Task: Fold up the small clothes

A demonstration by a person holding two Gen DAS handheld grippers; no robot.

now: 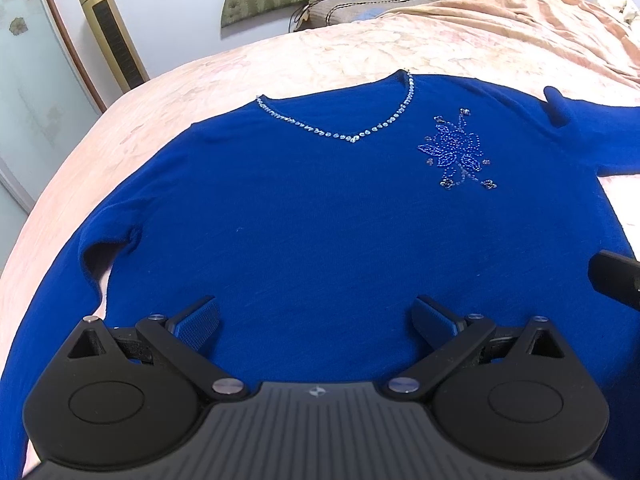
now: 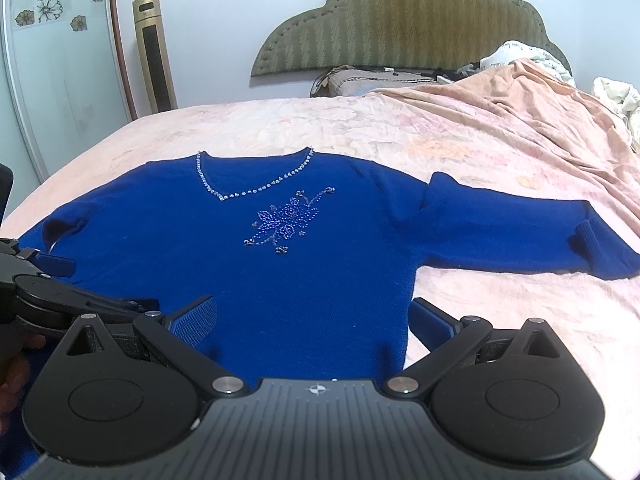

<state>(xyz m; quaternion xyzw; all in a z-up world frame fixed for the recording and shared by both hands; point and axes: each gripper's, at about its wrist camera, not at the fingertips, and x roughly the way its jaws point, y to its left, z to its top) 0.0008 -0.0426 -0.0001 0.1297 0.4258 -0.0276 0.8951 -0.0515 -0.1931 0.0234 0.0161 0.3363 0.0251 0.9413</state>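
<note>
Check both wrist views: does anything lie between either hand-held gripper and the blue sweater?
Nothing visible does. The blue knitted sweater lies flat on the pink bedspread, directly below the open left hand-held gripper and right hand-held gripper.

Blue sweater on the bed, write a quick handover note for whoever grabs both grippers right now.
Left gripper: open, holds nothing, over the hem.
Right gripper: open, holds nothing, at the hem's right edge.
Blue sweater: flat, face up on the pink bedspread, one sleeve stretched out to the side, the other bent beside the body.
Done: laid out. Left: every fold.
</note>
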